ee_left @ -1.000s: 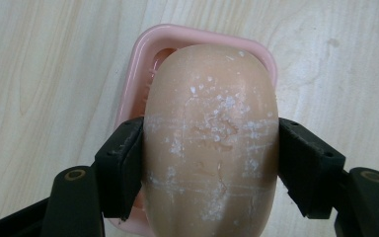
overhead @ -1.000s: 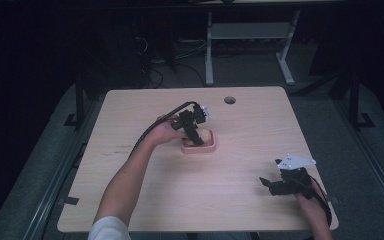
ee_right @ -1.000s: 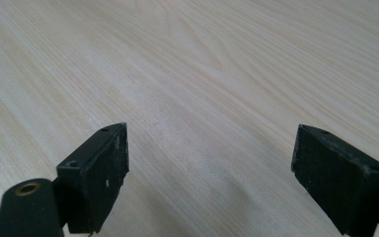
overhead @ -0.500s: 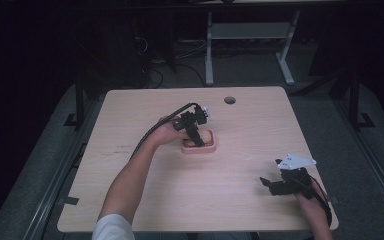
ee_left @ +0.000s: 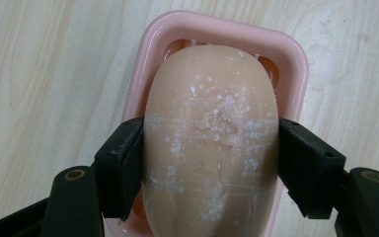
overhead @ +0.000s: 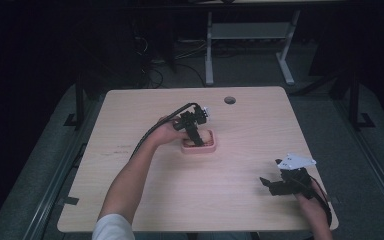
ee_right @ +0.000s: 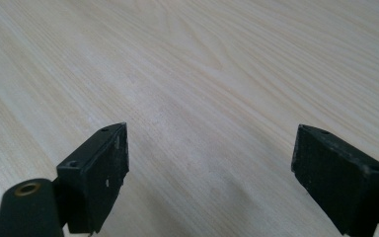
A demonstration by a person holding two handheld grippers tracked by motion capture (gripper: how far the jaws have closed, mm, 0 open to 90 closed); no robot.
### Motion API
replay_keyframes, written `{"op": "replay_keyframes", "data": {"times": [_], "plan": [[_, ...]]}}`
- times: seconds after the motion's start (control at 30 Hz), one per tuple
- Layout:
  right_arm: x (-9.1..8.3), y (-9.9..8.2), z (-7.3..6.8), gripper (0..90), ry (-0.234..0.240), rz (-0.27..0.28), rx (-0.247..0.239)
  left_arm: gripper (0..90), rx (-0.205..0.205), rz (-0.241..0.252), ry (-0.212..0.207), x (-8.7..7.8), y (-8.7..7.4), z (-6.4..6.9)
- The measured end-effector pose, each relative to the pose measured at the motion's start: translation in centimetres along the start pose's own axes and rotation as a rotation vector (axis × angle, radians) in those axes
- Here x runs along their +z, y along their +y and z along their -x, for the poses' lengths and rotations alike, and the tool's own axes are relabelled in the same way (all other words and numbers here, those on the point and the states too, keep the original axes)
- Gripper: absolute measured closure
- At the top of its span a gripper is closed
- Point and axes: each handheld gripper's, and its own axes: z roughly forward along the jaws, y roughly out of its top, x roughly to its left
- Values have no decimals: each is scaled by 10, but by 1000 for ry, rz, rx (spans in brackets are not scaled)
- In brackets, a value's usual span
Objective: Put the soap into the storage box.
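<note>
Left tongs (ee_left: pixel 209 163) clamped, right tongs (ee_right: pixel 209 177) agape

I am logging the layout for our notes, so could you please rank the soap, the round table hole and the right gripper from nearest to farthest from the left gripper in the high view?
1. soap: between the jaws of the left gripper, in the pink dish at mid-table.
2. table hole: beyond it, near the far edge.
3. right gripper: farthest, near the front right corner.
</note>
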Motion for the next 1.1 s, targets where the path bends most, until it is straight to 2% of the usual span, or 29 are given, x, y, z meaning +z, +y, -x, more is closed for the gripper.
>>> {"op": "replay_keyframes", "data": {"times": [0.07, 0.23, 0.33, 0.57, 0.97, 1.1], "plan": [[0, 0, 0, 138, 1, -1, -3, 317, -2, -2, 0, 1, 0, 0], [0, 1, -1, 138, 1, 0, -2, 312, -4, 35, 5, -7, 1, 0], [0, 1, -1, 138, 0, -2, -5, 285, -3, 12, 7, -10, 1, 0], [-1, 0, -1, 138, -4, -5, -9, 235, 8, 0, 2, -15, -3, 7], [-2, -1, 1, 138, -12, -6, 5, 218, 7, 1, -5, -27, -12, 14], [-2, -1, 2, 138, -15, -6, 6, 220, 12, 15, 6, -30, -14, 21]]}}
